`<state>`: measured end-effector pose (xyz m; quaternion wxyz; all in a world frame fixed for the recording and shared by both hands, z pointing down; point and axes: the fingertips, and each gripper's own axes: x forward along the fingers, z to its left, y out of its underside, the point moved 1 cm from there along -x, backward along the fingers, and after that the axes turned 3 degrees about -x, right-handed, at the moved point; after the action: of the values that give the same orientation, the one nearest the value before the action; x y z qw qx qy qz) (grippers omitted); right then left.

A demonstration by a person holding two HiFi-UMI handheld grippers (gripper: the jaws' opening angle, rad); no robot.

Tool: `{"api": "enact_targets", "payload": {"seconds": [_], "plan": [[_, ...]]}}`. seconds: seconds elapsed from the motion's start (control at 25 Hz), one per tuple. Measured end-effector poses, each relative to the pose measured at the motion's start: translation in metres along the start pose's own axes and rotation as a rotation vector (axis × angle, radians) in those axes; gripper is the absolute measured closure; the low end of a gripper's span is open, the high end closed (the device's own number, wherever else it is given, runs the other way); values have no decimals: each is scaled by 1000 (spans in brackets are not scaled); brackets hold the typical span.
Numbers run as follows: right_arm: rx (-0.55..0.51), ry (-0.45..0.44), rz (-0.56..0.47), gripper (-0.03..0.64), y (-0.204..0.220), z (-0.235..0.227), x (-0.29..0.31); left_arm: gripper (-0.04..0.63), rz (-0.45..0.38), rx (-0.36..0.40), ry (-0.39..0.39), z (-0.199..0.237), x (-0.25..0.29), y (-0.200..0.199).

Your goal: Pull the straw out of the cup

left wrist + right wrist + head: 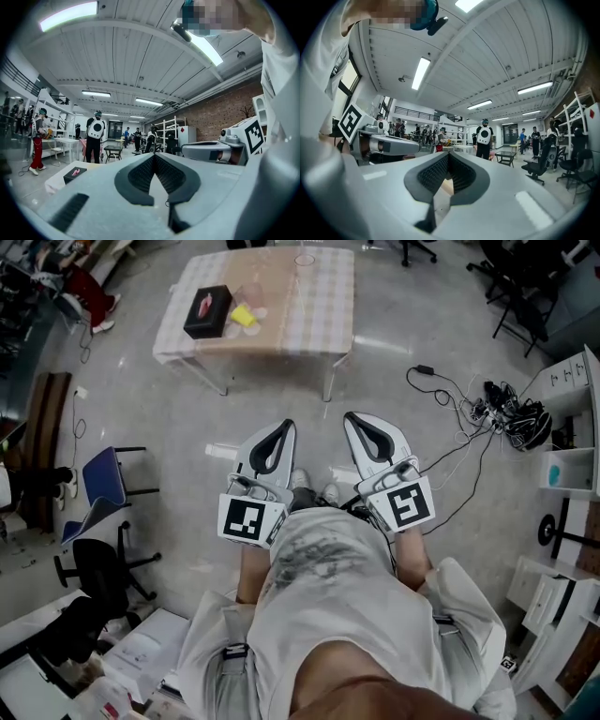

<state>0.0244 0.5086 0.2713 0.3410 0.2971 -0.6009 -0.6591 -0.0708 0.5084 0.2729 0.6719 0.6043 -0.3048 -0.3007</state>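
A table with a checked cloth (319, 310) stands far ahead of me across the floor. Near its far edge is a clear cup (305, 261); a straw is too small to make out. My left gripper (285, 424) and right gripper (351, 417) are side by side at waist height, both pointing level towards the table and well short of it. The left gripper (153, 156) is shut, tips touching, with nothing between them. The right gripper (447, 154) is likewise shut and empty.
A black tissue box (207, 311) and a yellow item (243, 316) lie on the table's left part. A blue chair (103, 486) and a black office chair (98, 568) stand at left. Cables (469, 409) and white shelves (572, 427) are at right. People stand in the background (95, 136).
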Motion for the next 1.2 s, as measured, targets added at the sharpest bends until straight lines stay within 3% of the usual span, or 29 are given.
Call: {"api": "enact_targets", "payload": {"seconds": [1.2], "plan": [[-24, 65, 49, 607, 11, -43, 157, 591, 2, -25, 91, 139, 89, -5]]}}
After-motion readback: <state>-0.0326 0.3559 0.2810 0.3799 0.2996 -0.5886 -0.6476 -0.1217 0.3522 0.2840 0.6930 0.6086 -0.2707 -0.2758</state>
